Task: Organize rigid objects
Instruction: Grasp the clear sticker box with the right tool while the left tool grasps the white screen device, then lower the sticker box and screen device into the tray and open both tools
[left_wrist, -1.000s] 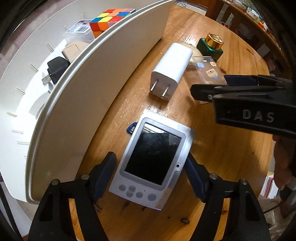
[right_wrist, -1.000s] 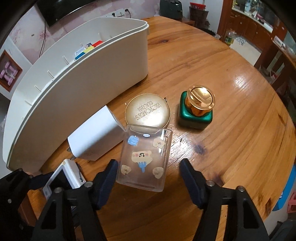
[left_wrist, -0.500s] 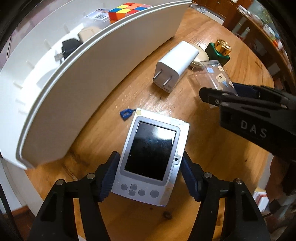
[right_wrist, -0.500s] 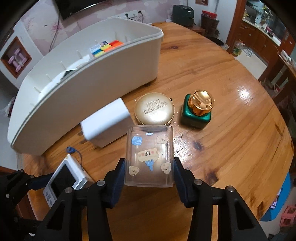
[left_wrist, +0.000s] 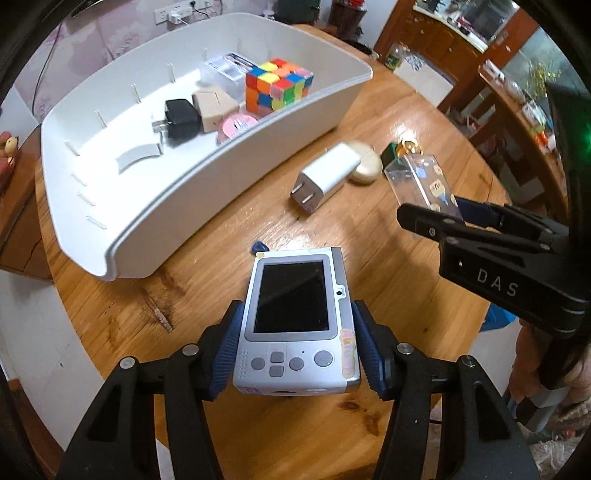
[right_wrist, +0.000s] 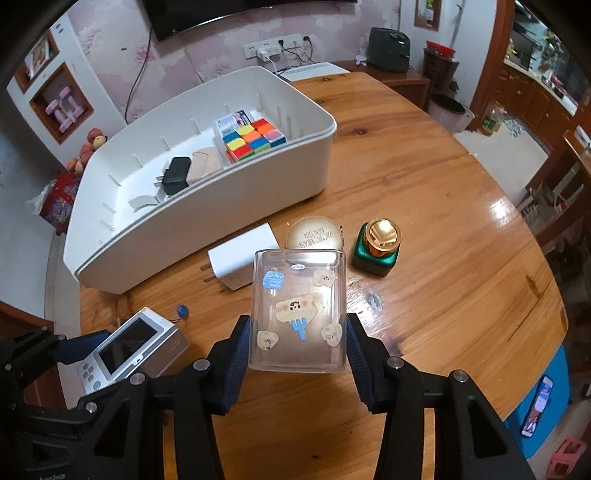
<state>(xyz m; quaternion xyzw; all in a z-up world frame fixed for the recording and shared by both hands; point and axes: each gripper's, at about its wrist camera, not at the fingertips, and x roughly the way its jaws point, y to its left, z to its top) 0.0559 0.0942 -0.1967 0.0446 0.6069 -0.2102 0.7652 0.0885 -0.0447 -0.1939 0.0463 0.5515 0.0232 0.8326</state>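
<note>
My left gripper (left_wrist: 295, 347) is shut on a silver handheld device (left_wrist: 295, 317) with a dark screen, held above the round wooden table (left_wrist: 229, 236). My right gripper (right_wrist: 297, 347) is shut on a clear plastic box (right_wrist: 297, 306) with cartoon stickers, also lifted. The clear plastic box (left_wrist: 421, 181) and the right gripper (left_wrist: 458, 218) show at the right of the left wrist view. The handheld device (right_wrist: 129, 350) appears at lower left of the right wrist view. The white bin (right_wrist: 258, 195) stands behind, holding a colour cube (right_wrist: 255, 140), a black plug (right_wrist: 177, 175) and a beige block (right_wrist: 203, 162).
On the table lie a white charger (right_wrist: 243, 254), a round gold compact (right_wrist: 316, 236), a green bottle with a gold cap (right_wrist: 376, 243) and a small blue tag (right_wrist: 181, 311). The bin's left half (left_wrist: 110, 155) holds only a white divider piece. A person's hand (left_wrist: 532, 373) grips the right tool.
Both grippers have closed on their objects and risen from the table: the left with the handheld device, the right with the clear box. The bin's inside has come into view.
</note>
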